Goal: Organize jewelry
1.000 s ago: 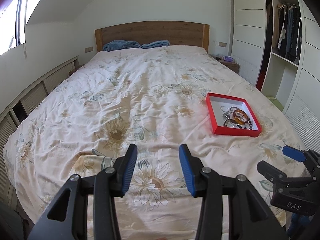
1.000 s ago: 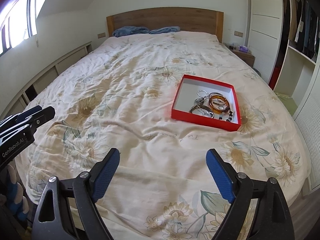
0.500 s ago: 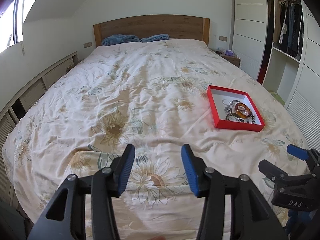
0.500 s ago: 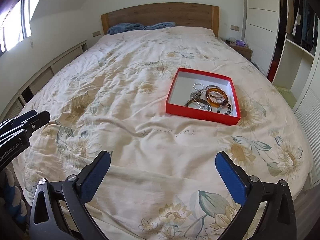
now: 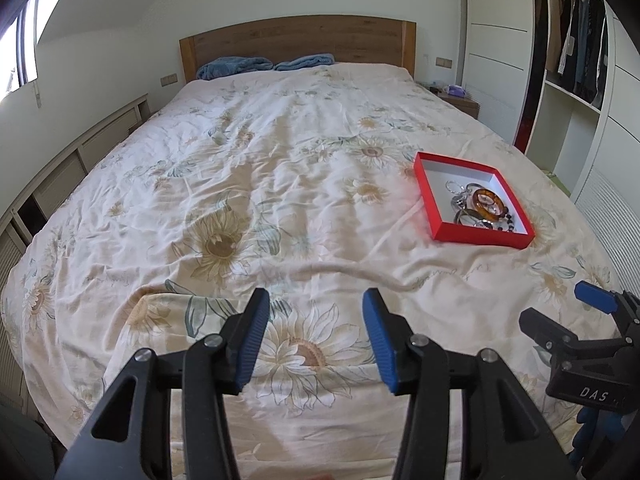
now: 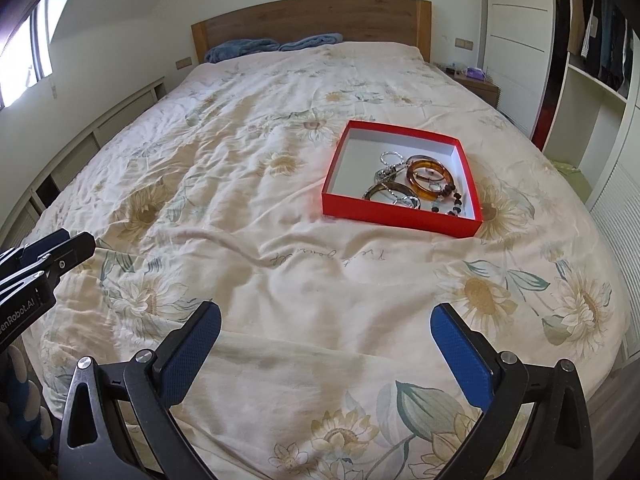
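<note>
Left tongs (image 5: 312, 334) and right tongs (image 6: 326, 350) released, having just widened, empty above bed (image 6: 248, 152); bracelets in red box (image 6: 396, 216).

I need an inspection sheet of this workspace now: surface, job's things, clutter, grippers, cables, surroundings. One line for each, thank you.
Surface: bed with floral quilt, wrinkled.
Job's things: red tray on the quilt; inside lie an amber bangle, a dark bangle, a silver chain and dark beads, piled toward one corner.
Clutter: nothing seen on the quilt.
Grippers: left gripper and right gripper open, both empty, above the near quilt edge; their jaws have just been opening.
Cables: nothing seen.
Surroundings: wooden headboard, blue pillows, open wardrobe, nightstand.
</note>
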The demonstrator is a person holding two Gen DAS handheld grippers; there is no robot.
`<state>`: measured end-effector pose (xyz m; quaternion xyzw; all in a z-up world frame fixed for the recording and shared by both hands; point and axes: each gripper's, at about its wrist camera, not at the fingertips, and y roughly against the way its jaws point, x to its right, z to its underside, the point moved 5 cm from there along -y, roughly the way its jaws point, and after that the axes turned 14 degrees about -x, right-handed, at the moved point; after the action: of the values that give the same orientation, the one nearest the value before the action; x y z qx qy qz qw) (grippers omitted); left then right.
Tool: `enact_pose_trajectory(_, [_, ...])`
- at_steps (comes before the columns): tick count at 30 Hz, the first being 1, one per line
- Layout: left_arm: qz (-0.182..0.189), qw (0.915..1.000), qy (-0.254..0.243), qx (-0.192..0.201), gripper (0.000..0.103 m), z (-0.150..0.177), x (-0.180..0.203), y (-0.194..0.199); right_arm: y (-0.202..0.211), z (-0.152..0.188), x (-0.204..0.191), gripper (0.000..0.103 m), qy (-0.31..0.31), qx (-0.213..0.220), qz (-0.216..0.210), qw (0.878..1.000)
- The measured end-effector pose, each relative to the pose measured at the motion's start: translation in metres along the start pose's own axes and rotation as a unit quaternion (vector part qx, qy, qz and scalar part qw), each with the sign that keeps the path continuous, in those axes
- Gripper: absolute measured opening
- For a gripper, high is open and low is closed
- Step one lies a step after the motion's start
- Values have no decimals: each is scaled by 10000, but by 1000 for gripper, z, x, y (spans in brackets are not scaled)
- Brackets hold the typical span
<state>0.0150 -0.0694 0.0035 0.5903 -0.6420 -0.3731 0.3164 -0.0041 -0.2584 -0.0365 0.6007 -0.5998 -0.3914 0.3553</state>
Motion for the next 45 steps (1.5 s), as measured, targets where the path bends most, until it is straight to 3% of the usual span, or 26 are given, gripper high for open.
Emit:
enact_pose_trajectory(26, [80, 9994, -27, -345, 46, 1, 5, -31, -17, -8, 3, 103, 31, -44, 121, 9999])
enact_pose_trajectory(45, [68, 9994, -67, -331, 46, 2, 10, -31, -13, -9, 12, 103, -40, 24, 251, 9997])
